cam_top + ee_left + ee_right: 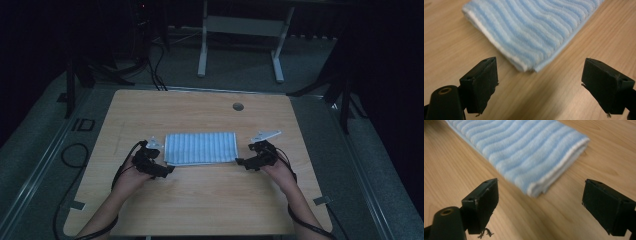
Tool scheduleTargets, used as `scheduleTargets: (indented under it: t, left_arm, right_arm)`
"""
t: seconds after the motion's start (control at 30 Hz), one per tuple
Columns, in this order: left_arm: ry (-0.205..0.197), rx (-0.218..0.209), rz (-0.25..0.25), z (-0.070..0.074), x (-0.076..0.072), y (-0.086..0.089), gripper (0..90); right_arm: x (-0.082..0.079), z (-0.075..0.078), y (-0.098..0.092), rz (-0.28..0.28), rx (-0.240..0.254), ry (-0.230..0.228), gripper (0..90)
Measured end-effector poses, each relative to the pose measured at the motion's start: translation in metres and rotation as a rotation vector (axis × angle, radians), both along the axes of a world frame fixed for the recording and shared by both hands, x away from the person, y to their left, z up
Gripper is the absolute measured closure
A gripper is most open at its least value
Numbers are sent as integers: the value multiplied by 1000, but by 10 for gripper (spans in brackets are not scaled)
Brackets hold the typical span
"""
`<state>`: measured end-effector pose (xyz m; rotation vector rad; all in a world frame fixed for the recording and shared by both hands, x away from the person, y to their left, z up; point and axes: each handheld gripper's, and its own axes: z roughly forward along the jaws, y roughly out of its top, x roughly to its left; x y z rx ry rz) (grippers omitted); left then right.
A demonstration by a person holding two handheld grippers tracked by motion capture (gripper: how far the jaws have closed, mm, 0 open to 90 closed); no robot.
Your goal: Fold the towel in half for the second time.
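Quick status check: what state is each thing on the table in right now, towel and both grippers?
Towel: folded into a flat rectangle, lying on the table, held by nothing.
Left gripper: open, jaws apart, just short of the towel's near left corner, not touching it.
Right gripper: open, jaws apart, just short of the towel's near right corner, not touching it.

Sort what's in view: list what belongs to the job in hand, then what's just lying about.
In the job:
- folded blue-and-white striped towel
- left gripper, open, at its near left corner
- right gripper, open, at its near right corner

Just there:
- light wooden table
- white-legged desk frame behind
- black cables on floor
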<state>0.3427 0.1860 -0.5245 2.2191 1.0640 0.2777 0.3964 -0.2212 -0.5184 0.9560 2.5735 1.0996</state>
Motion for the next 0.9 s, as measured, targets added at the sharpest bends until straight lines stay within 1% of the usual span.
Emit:
scheduleTargets:
  t: [0.1,0.17,0.23,0.3,0.37,0.4,0.43,0.47,0.5,0.57,0.6,0.67,0.8,0.9]
  left_arm:
    - [-20,-9,13,-3,-6,6,132]
    - [-29,-22,25,-4,-9,10,71]
    - [-36,-15,32,-6,-12,14,63]
    - [-50,4,52,-9,-14,17,13]
    - [-42,-15,67,-11,-14,20,12]
    - [-52,-22,79,-12,-15,22,12]
    - [-51,-22,82,-12,-15,23,13]
    - [-47,-36,82,-13,-16,24,13]
    - [-39,-40,84,-14,-17,25,13]
    - [-36,-37,79,-16,-19,27,13]
    - [-32,-37,78,-17,-20,28,13]
    - [-32,-51,77,-20,-23,30,13]
    - [-12,-52,81,-25,-28,36,13]
    - [-1,-68,91,-30,-32,40,13]
  right_arm:
    - [-7,-5,-11,-25,-2,-16,132]
    - [-12,-9,-20,-35,13,-12,128]
    - [-16,-13,-30,-48,27,-11,129]
    - [-21,-16,-39,-64,45,-16,129]
    - [-25,-19,-47,-80,56,-27,133]
    - [-27,-20,-51,-90,62,-29,133]
    - [-29,-21,-55,-101,62,-34,133]
    - [-31,-22,-59,-108,61,-34,133]
    - [-33,-23,-63,-112,61,-29,133]
    - [-37,-23,-70,-128,48,-40,133]
    - [-39,-22,-74,-135,52,-44,133]
    - [-43,-22,-81,-156,66,-47,133]
    - [-50,-23,-92,-185,64,-50,133]
    - [-55,-22,-99,-201,74,-52,132]
